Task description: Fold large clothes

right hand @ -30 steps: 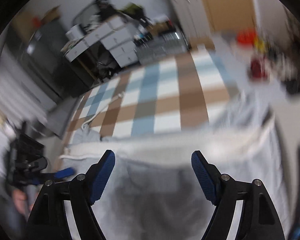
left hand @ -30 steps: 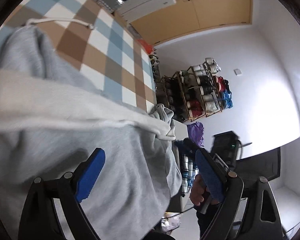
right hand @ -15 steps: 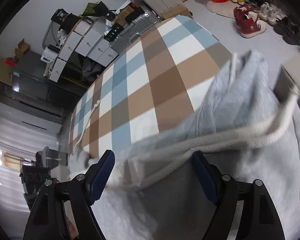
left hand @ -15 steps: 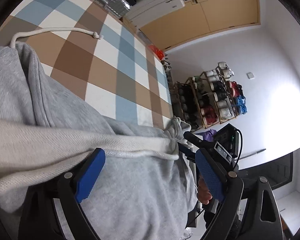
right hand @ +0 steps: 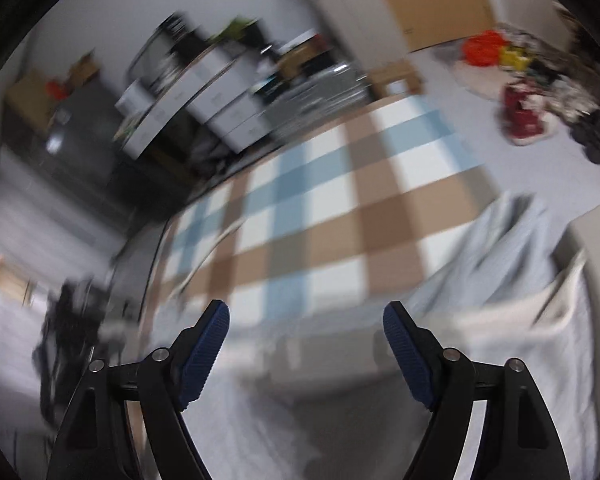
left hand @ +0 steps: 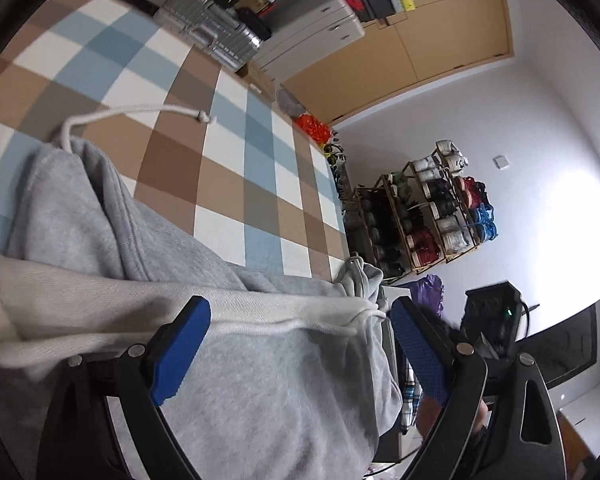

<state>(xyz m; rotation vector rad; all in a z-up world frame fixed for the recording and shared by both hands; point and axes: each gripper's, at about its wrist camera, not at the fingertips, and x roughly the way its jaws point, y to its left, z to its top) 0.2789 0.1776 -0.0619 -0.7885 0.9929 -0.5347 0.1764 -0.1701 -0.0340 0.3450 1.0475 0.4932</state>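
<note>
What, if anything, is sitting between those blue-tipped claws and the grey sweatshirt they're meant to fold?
Nothing visible. The left gripper hangs open right over the grey sweatshirt, near its pale hem band. The right gripper, whose jaws have just been opening, is also right over the cloth with nothing between them, though that view is blurred.

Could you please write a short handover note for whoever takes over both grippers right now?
Left gripper: open, holding nothing, above the grey hoodie.
Right gripper: open, its jaws have just been opening; only cloth lies below them, nothing pinched.
Hoodie lies on the checked tablecloth, one edge hanging off the table's side; a drawstring trails across the checks.
Done: a pale inner band shows across the hoodie, so one fold seems made.
Left: further folds and tidying the drawstring.
</note>
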